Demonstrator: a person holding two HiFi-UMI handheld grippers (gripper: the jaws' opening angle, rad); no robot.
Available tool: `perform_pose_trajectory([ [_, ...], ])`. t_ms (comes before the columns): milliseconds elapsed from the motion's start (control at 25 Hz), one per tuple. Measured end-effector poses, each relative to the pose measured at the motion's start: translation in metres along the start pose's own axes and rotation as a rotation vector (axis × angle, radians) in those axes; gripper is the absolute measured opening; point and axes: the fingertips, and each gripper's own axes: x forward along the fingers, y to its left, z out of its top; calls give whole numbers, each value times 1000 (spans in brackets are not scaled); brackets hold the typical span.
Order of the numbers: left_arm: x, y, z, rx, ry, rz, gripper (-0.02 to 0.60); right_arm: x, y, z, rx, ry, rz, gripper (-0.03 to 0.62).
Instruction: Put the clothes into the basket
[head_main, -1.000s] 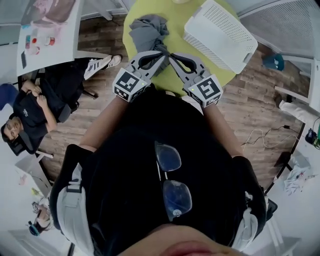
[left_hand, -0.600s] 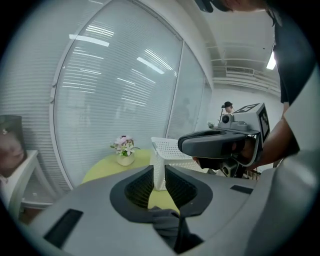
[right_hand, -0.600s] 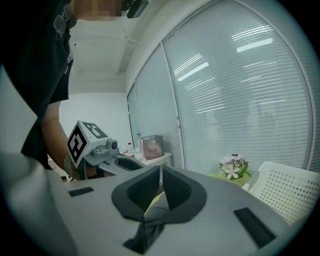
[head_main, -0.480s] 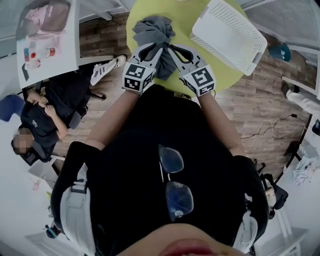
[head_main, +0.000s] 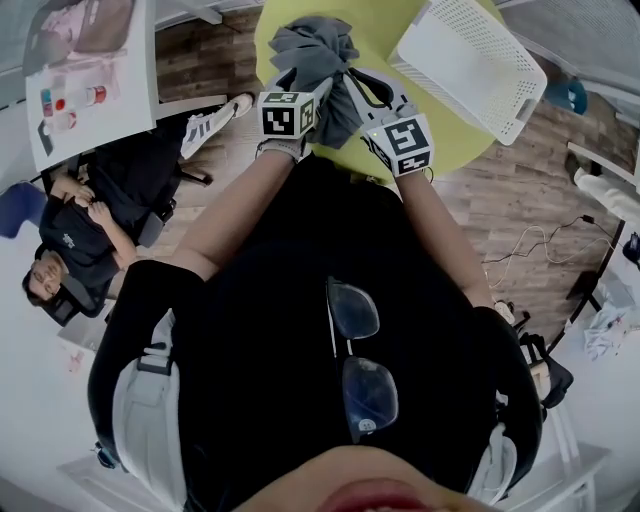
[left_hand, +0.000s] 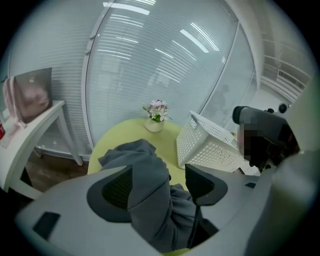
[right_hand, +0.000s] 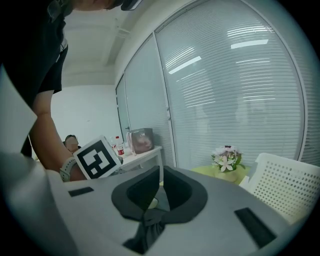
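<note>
A grey garment lies bunched on the round yellow-green table. Beside it to the right lies a white perforated basket, tipped on its side. My left gripper is at the garment's near left side. In the left gripper view its jaws are opening with a fold of the garment still lying between them; the right pad stands off the cloth. My right gripper is shut on a strip of the grey garment, pinched low between its fingers.
A small pot of flowers stands at the far side of the table, beyond the basket. A person sits in a chair at the left, next to a white side table with bottles. Cables lie on the wood floor to the right.
The left gripper has gone from shut to open around the garment and has moved forward over the table edge. The right gripper stays shut on the cloth.
</note>
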Motion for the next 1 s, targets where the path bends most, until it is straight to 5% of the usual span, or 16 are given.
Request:
perform_pose_trajectory([
  [240,32,15,-20,-112,93,21,426,1,-2,-7,32,40,-30,35],
  [1000,125,44,-48,-189,254,147,468,-27,-26,-22,95,93,-188,35],
])
